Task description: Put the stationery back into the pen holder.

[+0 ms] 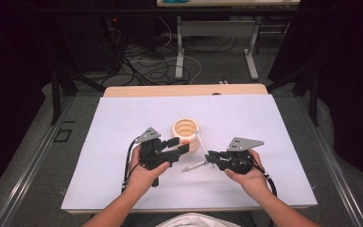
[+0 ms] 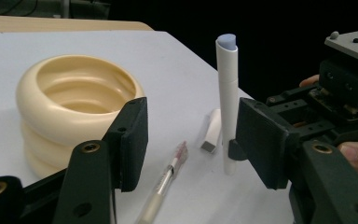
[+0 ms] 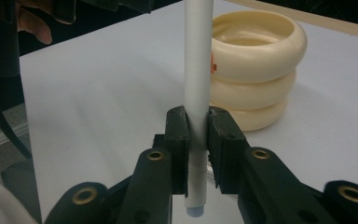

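Note:
A white marker (image 1: 201, 144) stands nearly upright just above the white sheet, and my right gripper (image 1: 209, 157) is shut on its lower part. In the right gripper view the jaws (image 3: 198, 126) squeeze the marker's barrel (image 3: 198, 70), whose grey-blue end pokes out below. My left gripper (image 1: 180, 144) hangs open beside the cream ribbed bowl (image 1: 185, 130), with nothing between its jaws (image 2: 193, 144). Past them stand the marker (image 2: 227, 93) and the right gripper (image 2: 307, 116). A clear pen (image 2: 168, 179) and a white cap (image 2: 211, 135) lie on the sheet.
The white sheet (image 1: 123, 118) covers a wooden table (image 1: 184, 90). The bowl (image 3: 256, 60) stands just behind the marker, with a small orange spot at its side. The clear pen (image 1: 194, 166) lies between both grippers. Cables and table legs are on the floor beyond.

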{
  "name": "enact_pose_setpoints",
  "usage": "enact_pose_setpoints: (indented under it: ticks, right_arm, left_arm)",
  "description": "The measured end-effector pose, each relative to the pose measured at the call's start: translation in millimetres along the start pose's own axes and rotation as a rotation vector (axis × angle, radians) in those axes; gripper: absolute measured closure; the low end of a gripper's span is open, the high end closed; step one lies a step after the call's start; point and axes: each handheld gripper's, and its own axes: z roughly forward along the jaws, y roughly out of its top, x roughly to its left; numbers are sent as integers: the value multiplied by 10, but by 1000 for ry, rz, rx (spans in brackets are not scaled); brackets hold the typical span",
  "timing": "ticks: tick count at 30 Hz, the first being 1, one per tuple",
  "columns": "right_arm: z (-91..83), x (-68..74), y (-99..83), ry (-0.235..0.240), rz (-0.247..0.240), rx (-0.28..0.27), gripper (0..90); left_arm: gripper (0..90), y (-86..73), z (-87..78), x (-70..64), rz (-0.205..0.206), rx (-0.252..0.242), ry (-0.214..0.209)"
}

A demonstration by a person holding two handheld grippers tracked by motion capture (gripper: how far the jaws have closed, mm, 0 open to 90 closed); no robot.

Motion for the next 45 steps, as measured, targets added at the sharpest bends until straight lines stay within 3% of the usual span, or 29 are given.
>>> enact_pose_setpoints:
  ticks: [7, 13, 21, 27, 35, 37, 45]
  right_arm:
    - [15, 34, -11, 10, 30, -8, 789]
    - [16, 33, -20, 31, 49, -29, 789]
    - [6, 28, -15, 57, 67, -28, 789]
    - [12, 36, -20, 65, 76, -43, 788]
    - [26, 34, -27, 82, 82, -47, 788]
    - [17, 35, -26, 87, 85, -29, 788]
    - [19, 29, -32, 91, 99, -40, 785]
  left_arm:
    - [484, 71, 150, -97, -50, -2, -52]
    - [500, 65, 290, -111, -97, 10, -61]
    - [559, 36, 427, -146, -126, 45, -72]
    - [655, 24, 461, -172, -141, 65, -69]
    - [763, 15, 463, -170, -193, 94, -70]
    - [770, 11, 461, -165, -195, 95, -72]
    - [777, 17, 469, -172, -208, 93, -60]
